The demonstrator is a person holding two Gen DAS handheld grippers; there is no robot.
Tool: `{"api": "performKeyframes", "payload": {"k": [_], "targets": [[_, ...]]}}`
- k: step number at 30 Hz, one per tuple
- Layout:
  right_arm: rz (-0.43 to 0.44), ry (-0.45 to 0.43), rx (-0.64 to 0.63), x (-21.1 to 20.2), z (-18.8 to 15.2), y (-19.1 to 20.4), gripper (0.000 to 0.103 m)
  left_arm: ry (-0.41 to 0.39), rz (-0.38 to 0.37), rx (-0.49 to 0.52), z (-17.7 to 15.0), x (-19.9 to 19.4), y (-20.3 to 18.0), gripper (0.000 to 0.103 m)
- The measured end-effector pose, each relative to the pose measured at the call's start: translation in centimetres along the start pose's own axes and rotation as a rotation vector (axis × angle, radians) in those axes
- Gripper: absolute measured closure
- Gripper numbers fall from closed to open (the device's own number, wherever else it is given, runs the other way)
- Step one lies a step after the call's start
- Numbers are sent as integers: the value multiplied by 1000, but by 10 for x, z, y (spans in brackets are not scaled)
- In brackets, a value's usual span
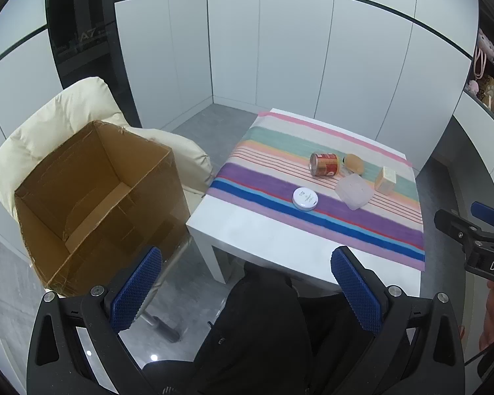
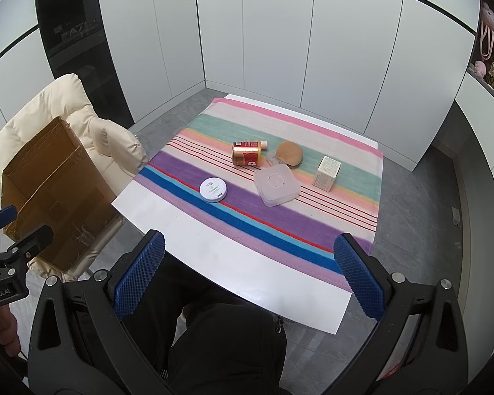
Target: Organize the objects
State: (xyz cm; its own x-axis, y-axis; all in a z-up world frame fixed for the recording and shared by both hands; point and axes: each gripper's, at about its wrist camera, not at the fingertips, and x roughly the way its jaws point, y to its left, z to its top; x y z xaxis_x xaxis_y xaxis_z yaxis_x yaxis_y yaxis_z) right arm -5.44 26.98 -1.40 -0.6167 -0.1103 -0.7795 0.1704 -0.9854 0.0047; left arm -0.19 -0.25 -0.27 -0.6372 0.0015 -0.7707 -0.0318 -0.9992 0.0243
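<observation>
Cardboard box (image 1: 95,204) stood open-topped on a cream chair (image 1: 59,115) ahead and to the left of the left gripper (image 1: 247,289), whose blue-padded jaws were spread wide and held nothing. Ahead and right of those jaws, on a striped cloth (image 1: 313,217) over a white table (image 1: 263,240), lay a round white tin (image 1: 305,198), a frosted square container (image 1: 353,192), a red can (image 1: 324,164) on its side, a tan oval piece (image 1: 355,163) and a small upright carton (image 1: 386,180). From the right wrist, the right gripper (image 2: 250,283) hung likewise wide and empty over the table's near edge. The tin (image 2: 213,189) sat ahead, nearer its left jaw; the container (image 2: 277,184) was straight ahead, the can (image 2: 246,154) beyond it, and the carton (image 2: 327,173) toward the right jaw. A pale tube (image 2: 263,144), perhaps a bottle neck, peeked out behind the can.
</observation>
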Motion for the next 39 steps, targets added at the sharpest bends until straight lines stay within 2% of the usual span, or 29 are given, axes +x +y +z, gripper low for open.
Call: {"api": "performKeyframes", "payload": {"k": [39], "targets": [[0,1,-2,1,1,1,0,-14,20,29,0,1,-4,0]]}}
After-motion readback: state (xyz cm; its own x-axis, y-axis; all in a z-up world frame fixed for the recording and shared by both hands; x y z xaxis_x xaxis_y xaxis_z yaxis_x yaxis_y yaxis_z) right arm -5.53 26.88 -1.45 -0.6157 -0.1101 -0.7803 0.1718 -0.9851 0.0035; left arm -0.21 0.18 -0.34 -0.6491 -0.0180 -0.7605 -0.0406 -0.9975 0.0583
